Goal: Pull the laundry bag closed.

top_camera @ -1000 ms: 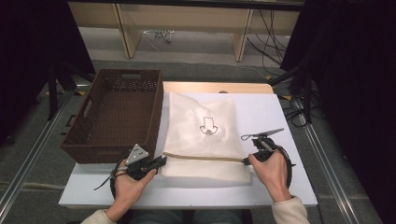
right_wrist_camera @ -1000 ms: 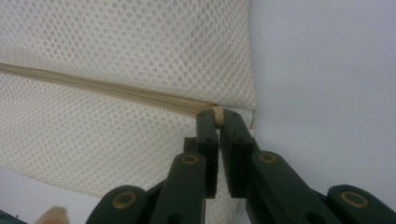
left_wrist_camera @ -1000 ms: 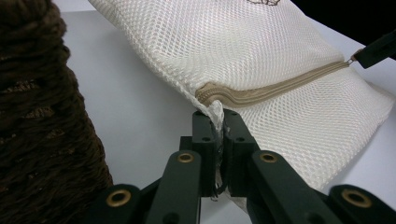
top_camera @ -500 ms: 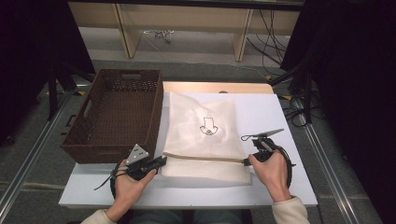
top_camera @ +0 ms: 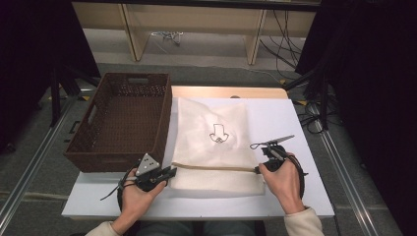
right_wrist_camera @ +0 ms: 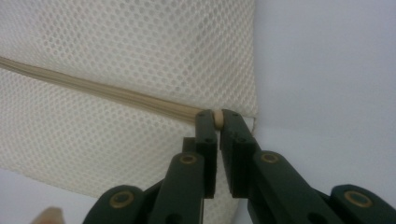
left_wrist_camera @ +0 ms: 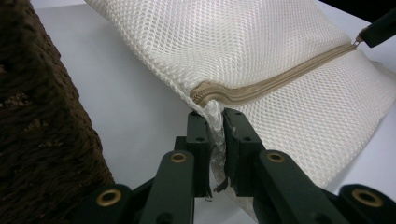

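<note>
From the left we see a brown woven basket (top_camera: 120, 123), then a white mesh laundry bag (top_camera: 212, 142) flat on the white table (top_camera: 290, 118). Our left gripper (left_wrist_camera: 214, 119) pinches its corner mesh; our right gripper (right_wrist_camera: 217, 116) pinches the beige zipper (top_camera: 211, 167) end; both jaws have just been easing apart.

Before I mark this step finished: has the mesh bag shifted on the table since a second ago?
No. The mesh bag lies beside the basket as before, its left edge equally close.
</note>
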